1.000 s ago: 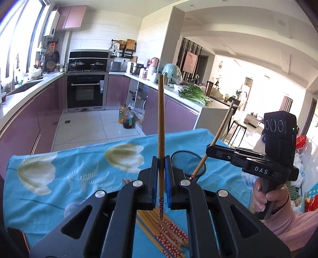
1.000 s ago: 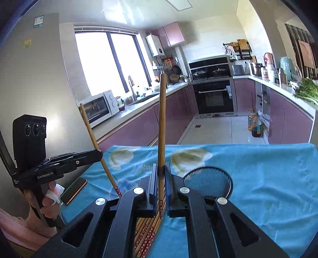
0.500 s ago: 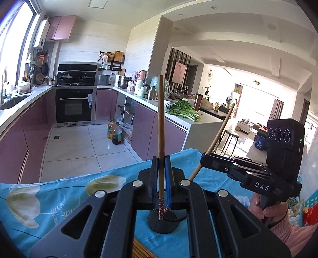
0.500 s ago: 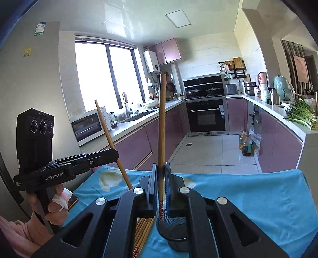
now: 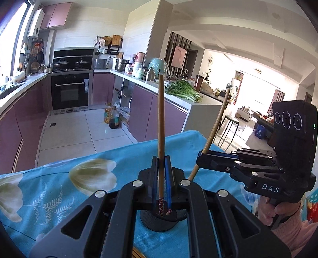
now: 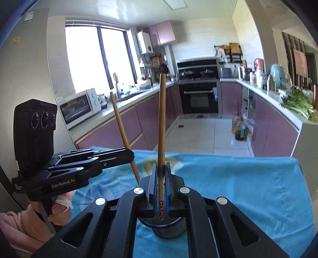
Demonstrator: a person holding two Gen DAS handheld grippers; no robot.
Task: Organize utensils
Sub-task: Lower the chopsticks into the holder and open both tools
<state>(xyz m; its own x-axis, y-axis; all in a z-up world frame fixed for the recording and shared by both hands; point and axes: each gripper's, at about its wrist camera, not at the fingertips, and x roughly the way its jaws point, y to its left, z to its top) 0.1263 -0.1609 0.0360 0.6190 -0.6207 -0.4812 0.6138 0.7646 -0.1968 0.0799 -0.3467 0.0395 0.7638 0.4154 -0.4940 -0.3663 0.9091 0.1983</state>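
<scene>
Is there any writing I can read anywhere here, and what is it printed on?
"DAS": white letters on the side of the right gripper.
"GenRobot.AI": on the side of the left gripper.
Sticker on the grey panel at the upper left in the right wrist view: too small to read.
Oil bottles on the floor: labels too blurred to read.

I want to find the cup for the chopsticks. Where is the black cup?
In both wrist views the black mesh cup stands on the blue cloth, low in the middle, right under the two chopsticks' patterned tips.
</scene>
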